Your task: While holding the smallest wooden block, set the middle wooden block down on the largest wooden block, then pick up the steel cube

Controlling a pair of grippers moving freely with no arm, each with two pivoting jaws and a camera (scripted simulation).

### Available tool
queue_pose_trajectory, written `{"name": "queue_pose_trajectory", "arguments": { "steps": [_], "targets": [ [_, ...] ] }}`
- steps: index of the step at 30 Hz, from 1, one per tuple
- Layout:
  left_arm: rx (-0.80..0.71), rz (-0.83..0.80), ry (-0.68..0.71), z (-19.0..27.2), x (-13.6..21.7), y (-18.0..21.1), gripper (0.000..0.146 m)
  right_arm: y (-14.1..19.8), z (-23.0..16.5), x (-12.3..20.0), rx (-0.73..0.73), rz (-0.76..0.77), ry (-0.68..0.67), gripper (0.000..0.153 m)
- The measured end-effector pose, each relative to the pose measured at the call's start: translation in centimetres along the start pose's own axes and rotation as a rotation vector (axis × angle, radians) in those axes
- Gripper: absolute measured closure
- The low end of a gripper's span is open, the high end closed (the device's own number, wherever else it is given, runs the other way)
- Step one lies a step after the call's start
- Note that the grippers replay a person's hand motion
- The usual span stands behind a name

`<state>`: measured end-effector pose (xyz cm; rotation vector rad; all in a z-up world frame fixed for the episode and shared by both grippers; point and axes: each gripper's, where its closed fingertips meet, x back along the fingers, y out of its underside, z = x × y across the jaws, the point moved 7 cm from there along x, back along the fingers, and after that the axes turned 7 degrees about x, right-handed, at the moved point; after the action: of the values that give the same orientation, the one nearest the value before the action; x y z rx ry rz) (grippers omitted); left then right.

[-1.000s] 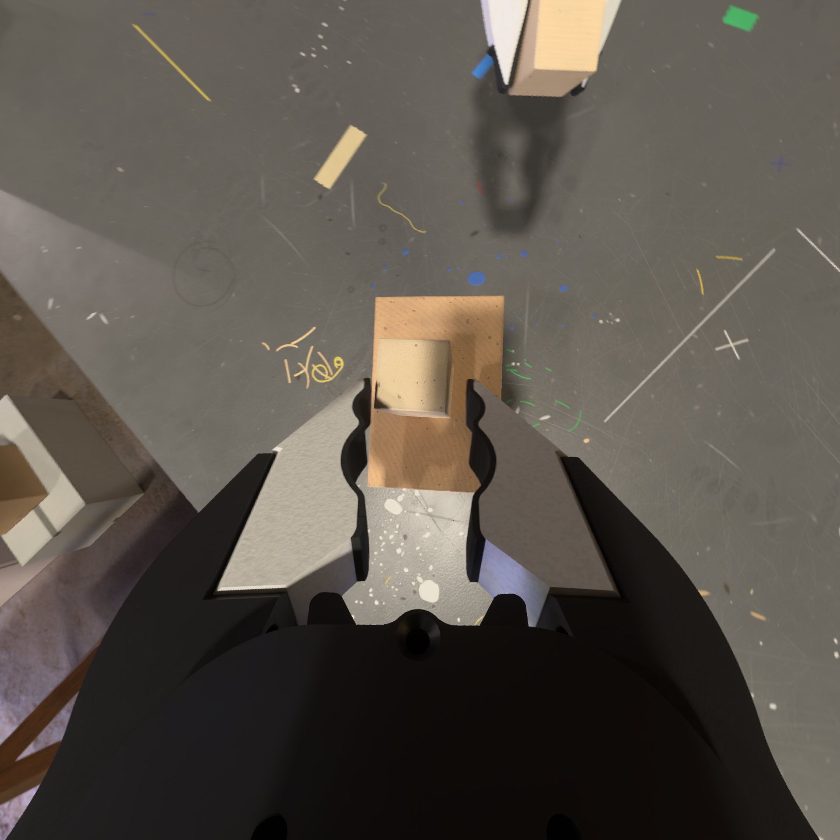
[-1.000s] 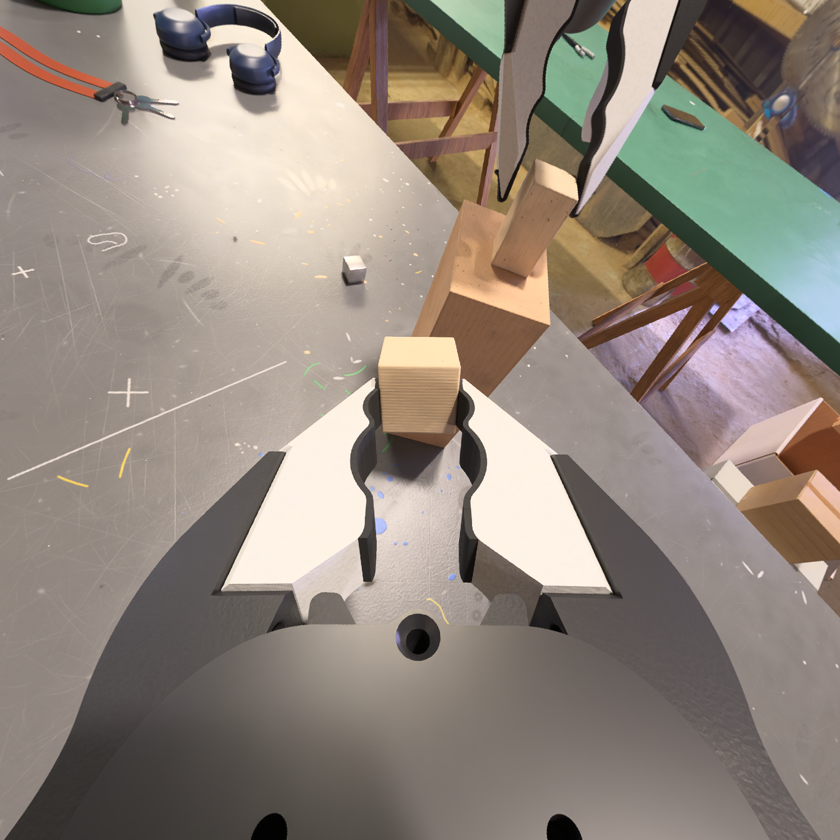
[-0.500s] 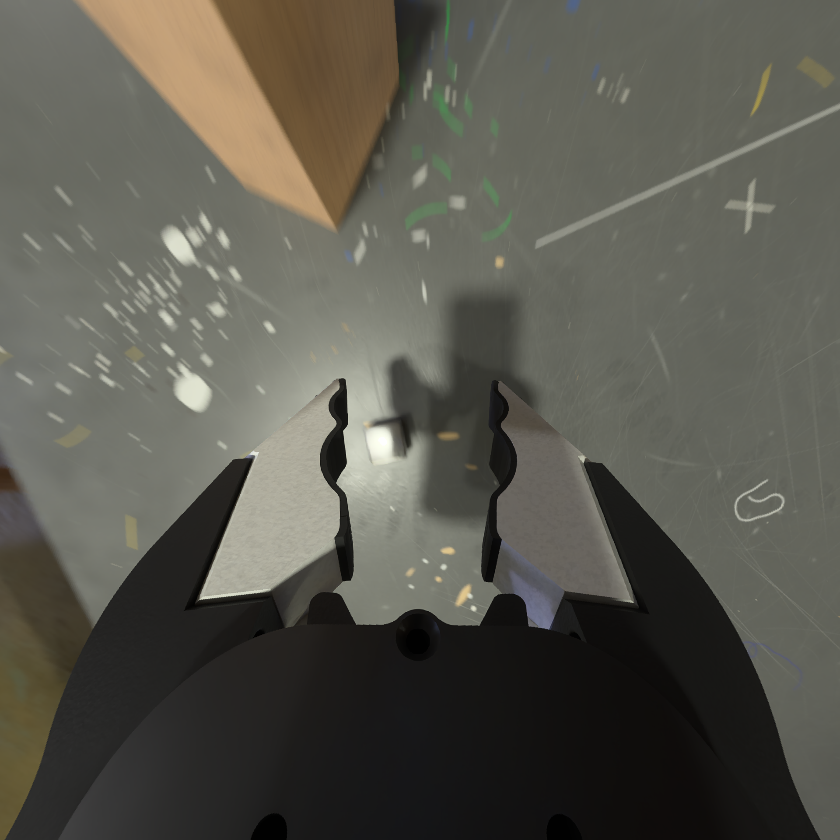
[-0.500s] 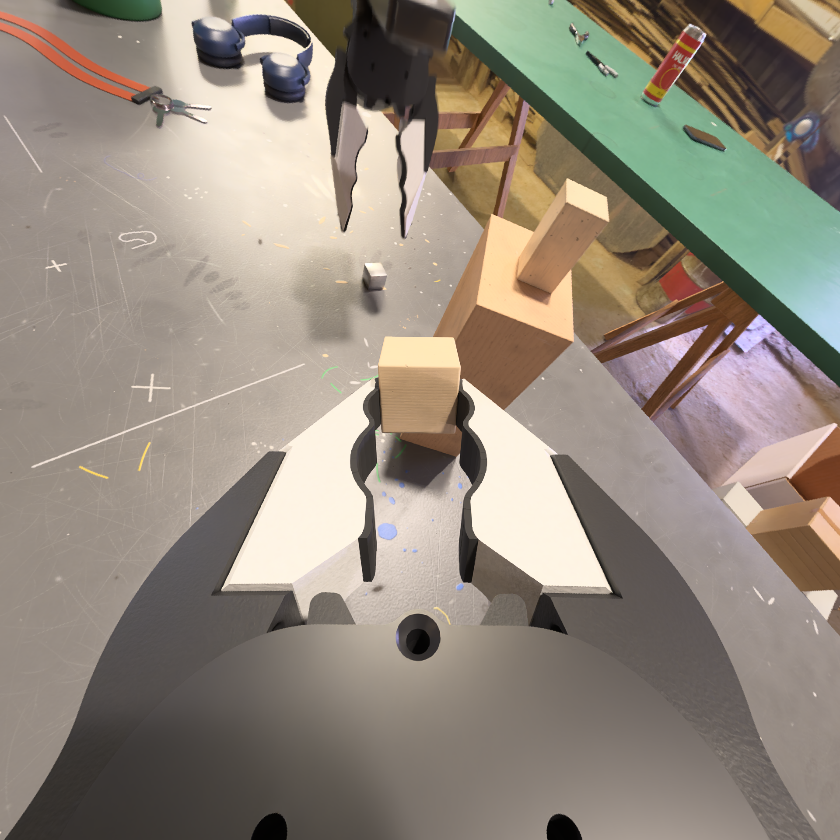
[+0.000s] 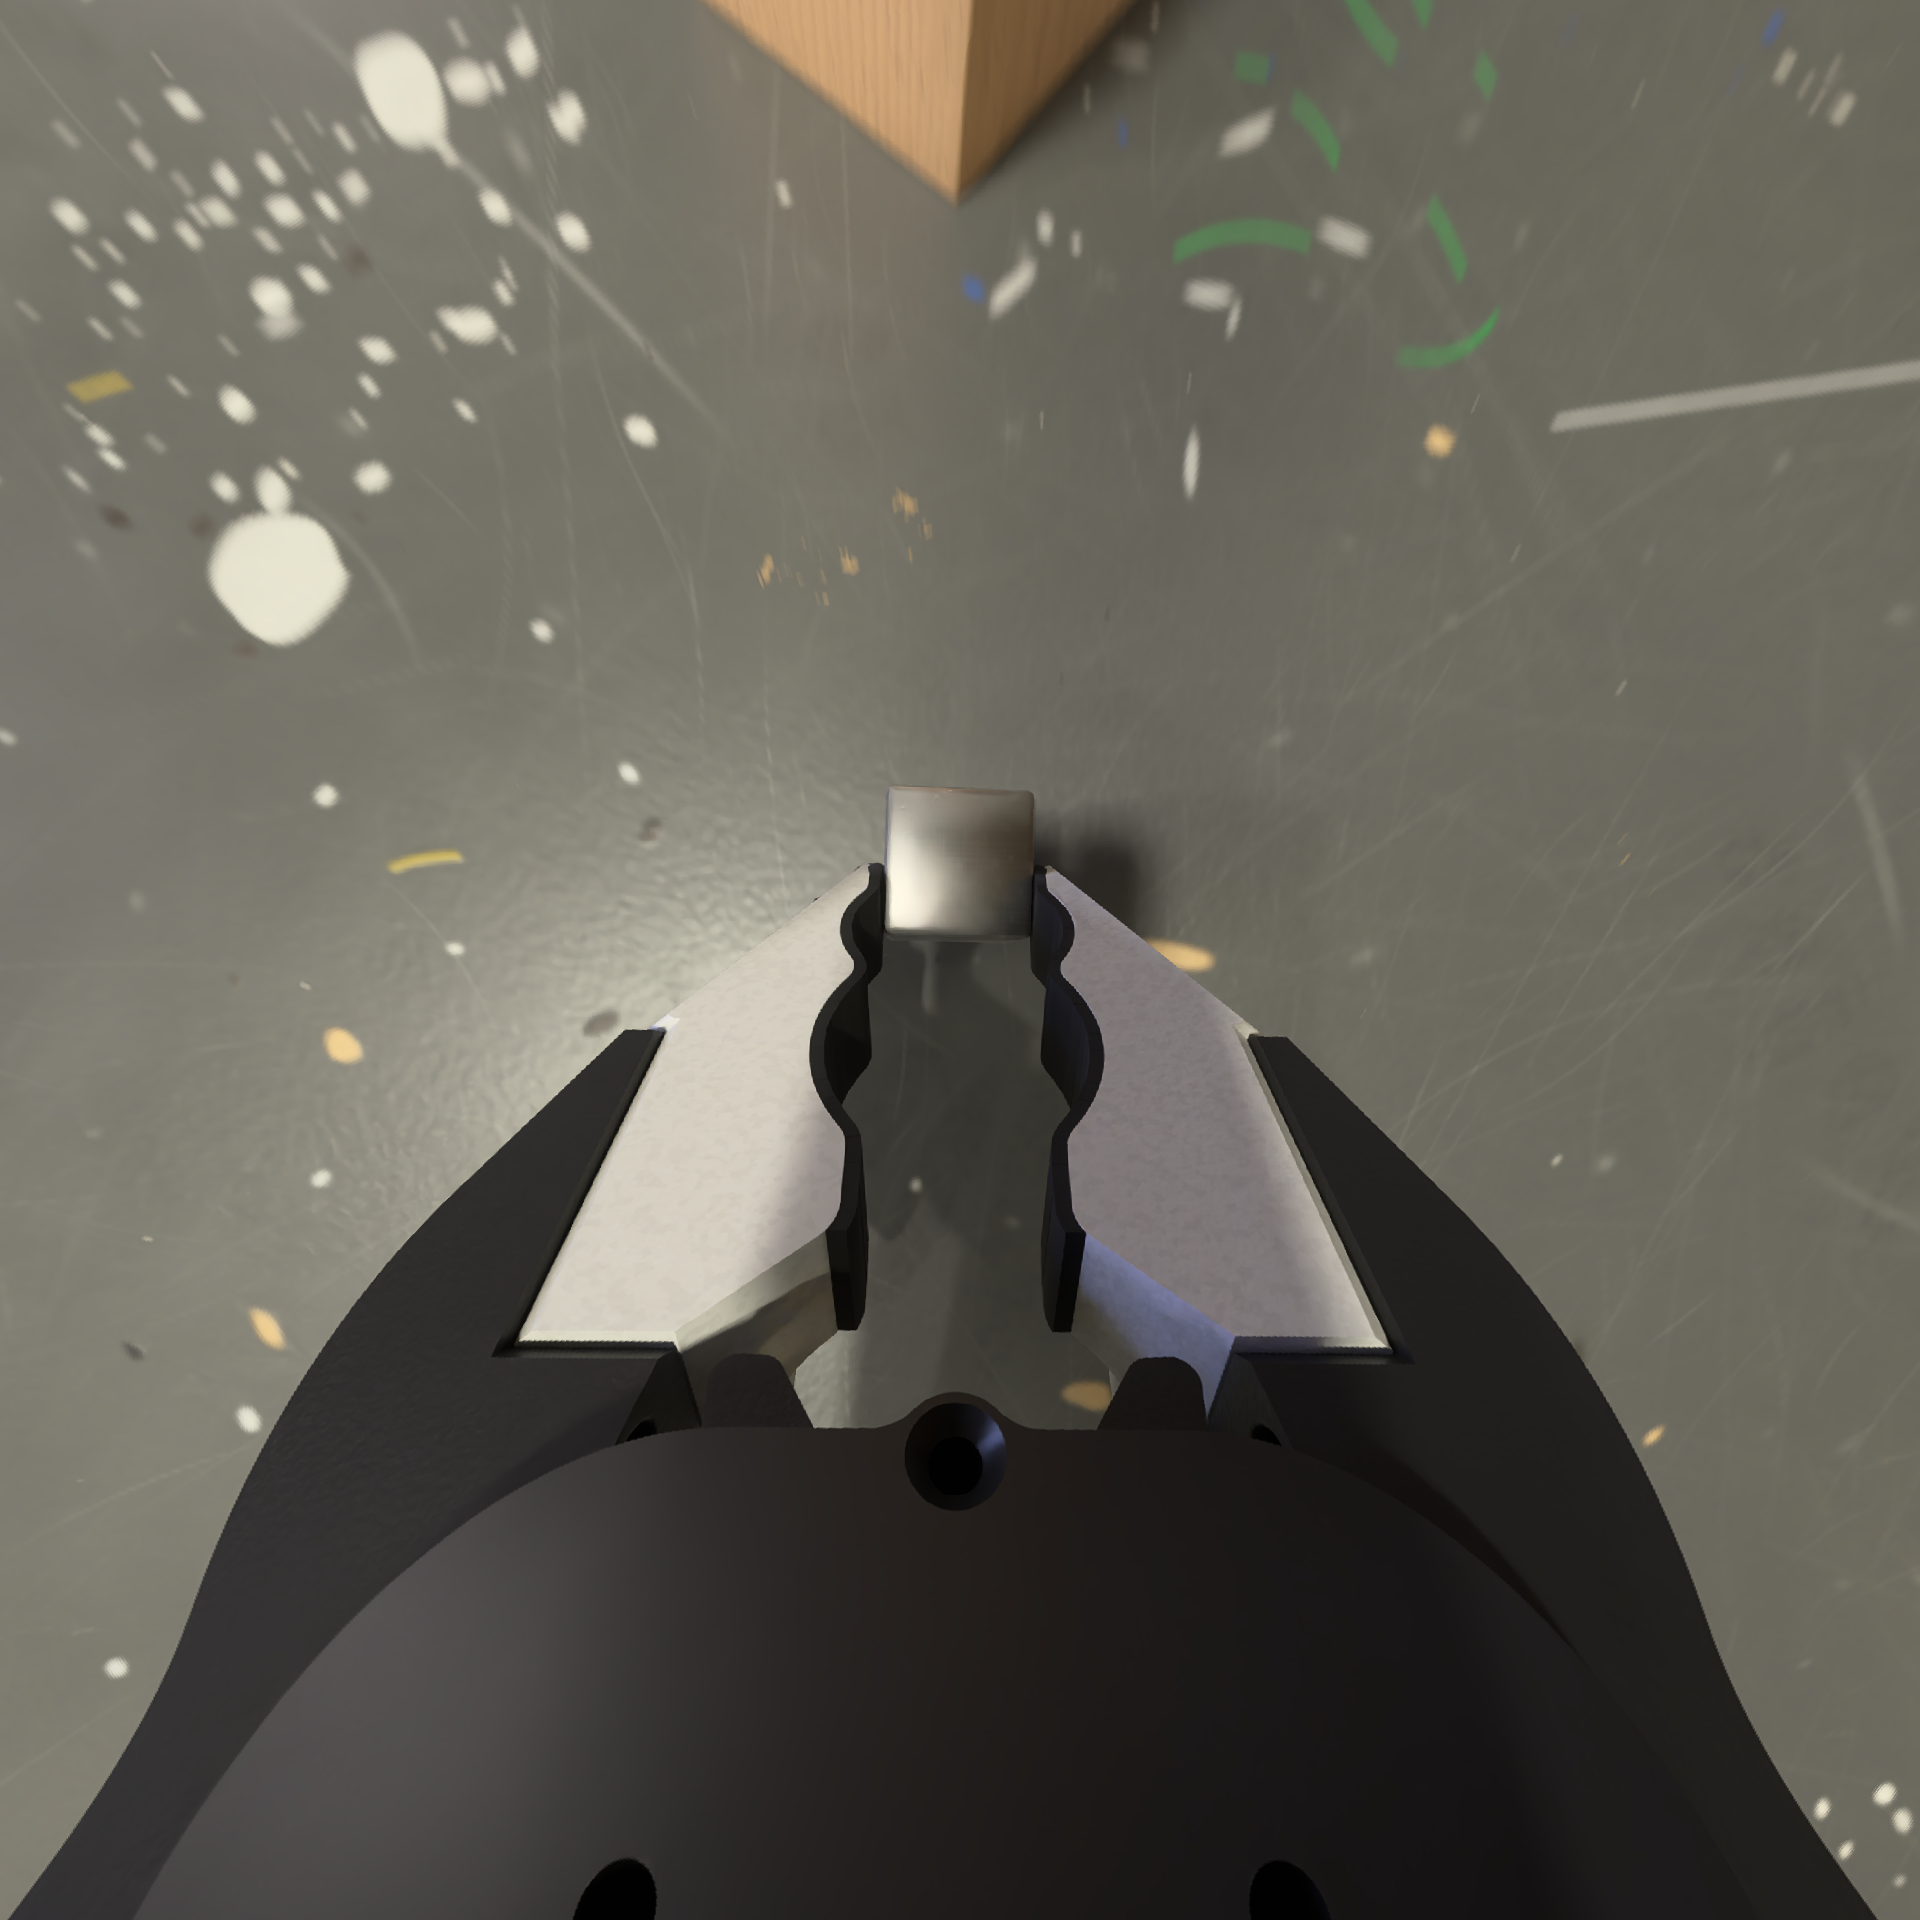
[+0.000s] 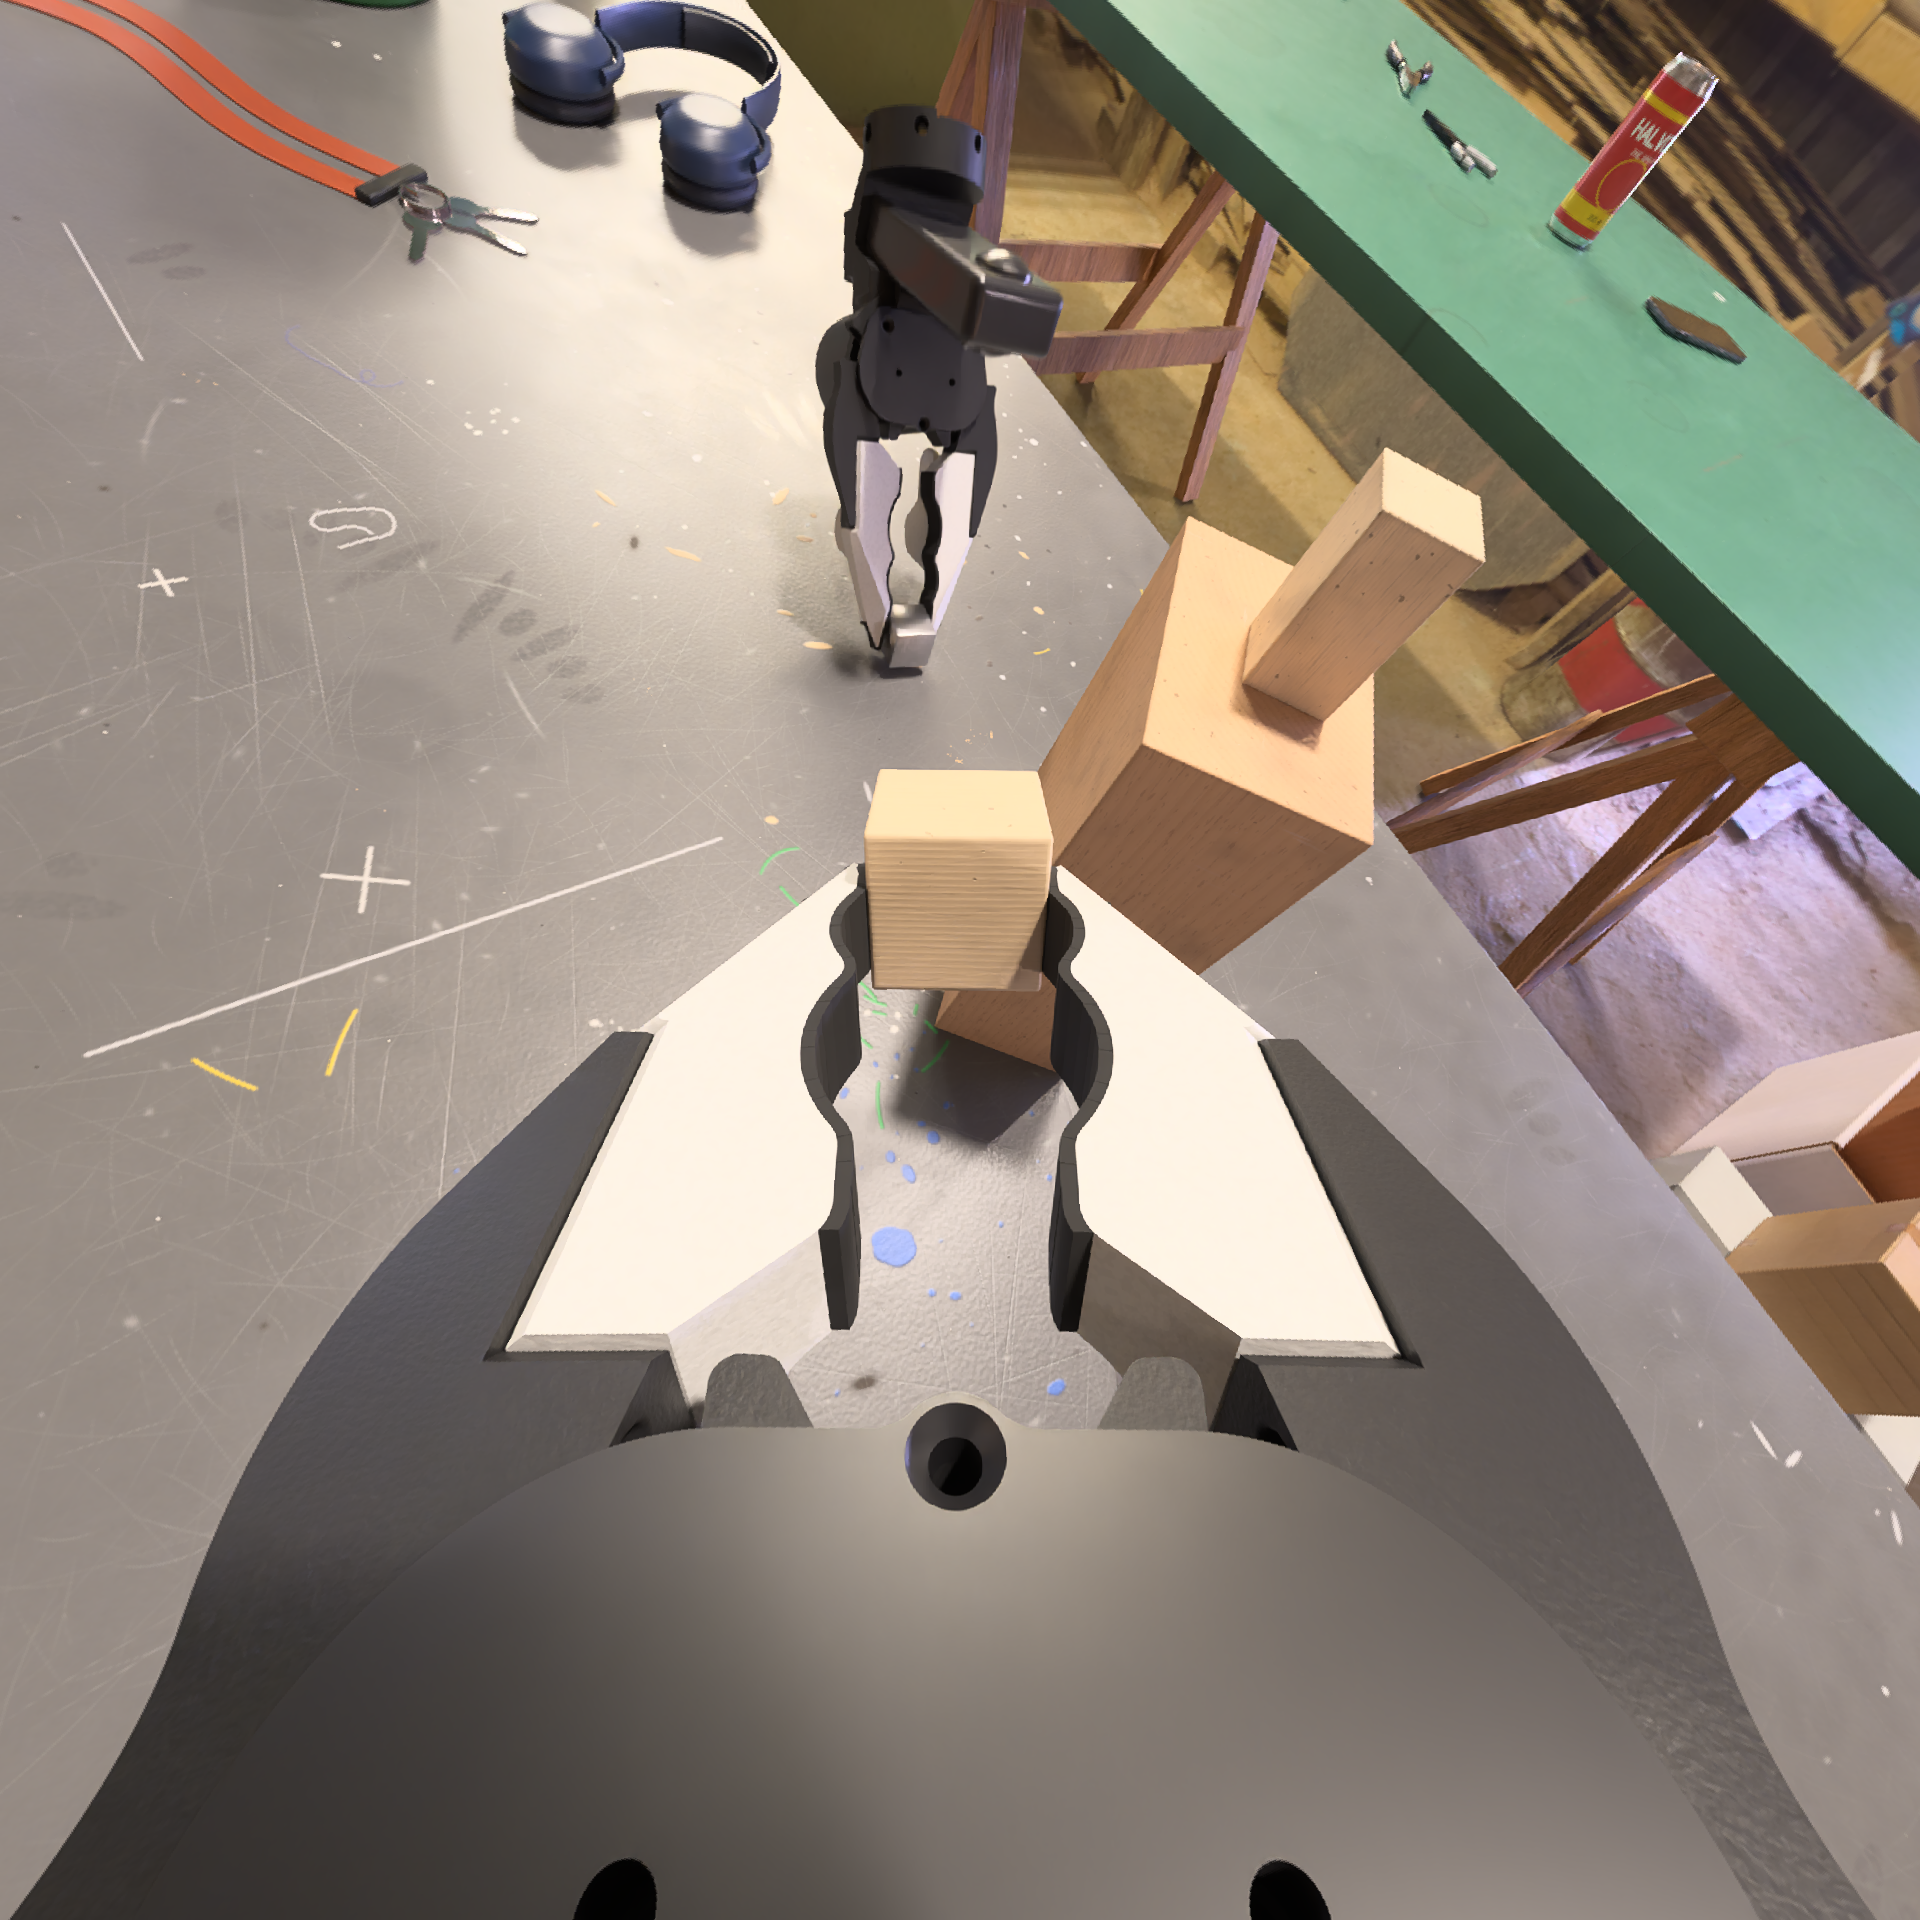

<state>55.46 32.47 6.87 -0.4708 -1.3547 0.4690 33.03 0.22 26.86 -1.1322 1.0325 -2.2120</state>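
My left gripper (image 5: 958, 883) is shut on the small steel cube (image 5: 958, 860), which sits between its fingertips just above or on the grey table. In the right wrist view the left gripper (image 6: 906, 634) stands far off, pointing down with the steel cube (image 6: 908, 630) at its tips. My right gripper (image 6: 956, 904) is shut on the smallest wooden block (image 6: 956, 878), a pale cube held above the table. The largest wooden block (image 6: 1195, 790) stands near the table's right edge, and the middle wooden block (image 6: 1361, 592) stands upright on its top. A corner of the largest block (image 5: 935, 73) shows at the top of the left wrist view.
Blue headphones (image 6: 649, 99), keys (image 6: 457, 218) and an orange strap (image 6: 208, 114) lie at the far end of the grey table (image 6: 312, 727). The table's right edge runs close to the big block. A green bench (image 6: 1558, 260) with a red can (image 6: 1631, 145) stands beyond.
The left gripper left the middle block standing on the largest block, moved over to the steel cube, came down and closed on it. The right gripper kept holding the smallest block.
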Motion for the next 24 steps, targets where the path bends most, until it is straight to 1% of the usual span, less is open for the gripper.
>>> {"name": "queue_pose_trajectory", "arguments": {
  "steps": [1,3,6,9,12,14,16,18,21,24],
  "targets": [
    [0.009,0.027,0.001,0.1,0.4,-0.7,0.118,0.0,0.0,0.1,-0.001,0.002,0.002,0.121],
    [0.008,0.095,-0.027,0.5,1.9,-3.3,0.118,0.2,0.1,0.3,-0.004,0.004,0.007,0.121],
    [-0.056,0.183,-0.063,2.5,5.4,-10.0,0.118,0.3,0.2,0.6,-0.009,0.009,0.015,0.121],
    [-0.194,0.266,-0.086,5.6,9.3,-17.6,0.118,0.3,0.3,0.7,-0.007,0.017,0.016,0.121],
    [-0.299,0.28,-0.122,7.6,12.0,-23.8,0.118,0.3,0.3,0.7,-0.007,0.014,0.016,0.121],
    [-0.325,0.261,-0.119,8.3,12.7,-26.8,0.118,0.3,0.2,0.7,-0.005,0.008,0.018,0.121],
    [-0.325,0.24,-0.115,8.6,12.7,-29.1,0.118,0.3,0.2,0.7,-0.004,0.01,0.018,0.121],
    [-0.33,0.195,-0.119,8.8,12.3,-30.5,0.118,0.3,0.2,0.8,-0.004,0.011,0.018,0.121],
    [-0.333,0.11,-0.176,8.3,11.4,-31.7,0.118,0.3,0.2,0.7,-0.002,0.01,0.015,0.121],
    [-0.318,0.077,-0.16,8.0,10.9,-32.5,0.118,0.2,0.2,0.7,0.001,0.008,0.014,0.121]
  ]
}}
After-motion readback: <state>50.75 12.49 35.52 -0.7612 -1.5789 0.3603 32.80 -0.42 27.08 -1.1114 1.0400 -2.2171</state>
